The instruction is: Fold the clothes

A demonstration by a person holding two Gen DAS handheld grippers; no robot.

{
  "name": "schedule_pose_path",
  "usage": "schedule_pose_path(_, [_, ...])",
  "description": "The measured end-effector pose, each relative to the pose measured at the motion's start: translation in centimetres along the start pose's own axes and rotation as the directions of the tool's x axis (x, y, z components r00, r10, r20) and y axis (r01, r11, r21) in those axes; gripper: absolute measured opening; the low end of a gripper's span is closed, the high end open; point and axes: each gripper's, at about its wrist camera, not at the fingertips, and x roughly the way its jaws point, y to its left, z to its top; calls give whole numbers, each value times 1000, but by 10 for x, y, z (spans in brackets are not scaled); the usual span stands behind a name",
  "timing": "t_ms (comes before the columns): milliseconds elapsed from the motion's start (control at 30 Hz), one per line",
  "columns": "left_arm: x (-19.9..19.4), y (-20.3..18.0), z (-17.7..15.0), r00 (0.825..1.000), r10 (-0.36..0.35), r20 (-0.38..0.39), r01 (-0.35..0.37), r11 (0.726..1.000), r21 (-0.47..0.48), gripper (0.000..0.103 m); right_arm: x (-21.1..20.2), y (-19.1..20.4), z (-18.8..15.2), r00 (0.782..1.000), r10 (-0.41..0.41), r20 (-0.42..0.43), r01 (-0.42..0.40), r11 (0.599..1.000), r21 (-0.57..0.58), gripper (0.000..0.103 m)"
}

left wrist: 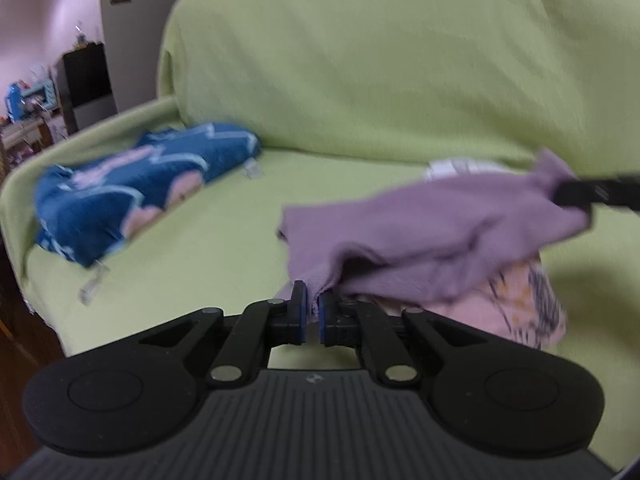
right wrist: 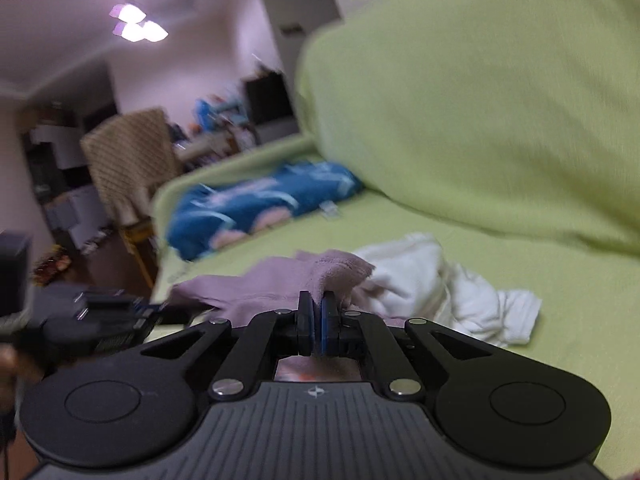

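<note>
Both tools are pinching the same mauve garment above a sofa draped in a light green cover; the left gripper has its blue-padded fingers nearly together with a fold of the cloth's near edge caught between them; the right gripper is likewise clamped, its fingers pressed on a bunched corner of the same mauve garment.

From the left camera the cloth stretches up and to the right, off the seat, to where the right gripper comes in from the right edge and grips its far corner; the fabric sags in a loose hammock between the two holds; under it, on the seat, lies a pink printed garment with dark and orange markings, and a strip of something white shows just beyond the mauve cloth, near the backrest.

From the right camera the left gripper shows blurred at the left edge, low, close to the cloth's left end; a crumpled white garment sits on the seat just right of and behind the mauve one, touching it or nearly so.

At the far left end of the sofa, by the armrest, rests a blue patterned bundle with pale pink shapes, well apart from the rest; a lit ceiling lamp glows in the room beyond.
</note>
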Motion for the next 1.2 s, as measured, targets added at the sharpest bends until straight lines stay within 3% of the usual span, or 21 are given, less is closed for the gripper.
schedule_pose_path(233, [-79,8,33,992,-16,124,19,1000,-20,0,-105,1,-18,986,3,168,-15,997,70,2])
schedule_pose_path(500, [-138,-28,64,964,-170,203,178,984,-21,0,-227,9,-17,952,-23,305,1,997,73,2])
schedule_pose_path(667, [-164,-62,84,929,-282,239,289,957,2,0,-305,17,7,931,-49,362,35,998,45,2])
schedule_pose_path(833, [-195,-115,105,872,-406,275,405,912,61,0,-381,29,11,906,-151,394,138,989,60,2])
schedule_pose_path(933, [-195,-157,120,842,-492,221,481,870,105,0,-426,35,11,886,-226,405,211,974,81,2])
schedule_pose_path(1000, [-181,-194,124,844,-519,137,507,855,113,1,-446,34,6,876,-321,360,296,947,125,2])
schedule_pose_path(1100, [-158,-242,116,856,-517,-19,516,851,102,10,-461,10,-14,845,-508,168,450,844,292,3])
schedule_pose_path(1167, [-151,-262,105,845,-524,-103,531,845,61,10,-462,-13,-38,831,-557,-14,516,760,395,6])
schedule_pose_path(1200, [-153,-265,97,831,-542,-127,549,835,32,12,-460,-23,-52,820,-561,-110,548,716,432,15])
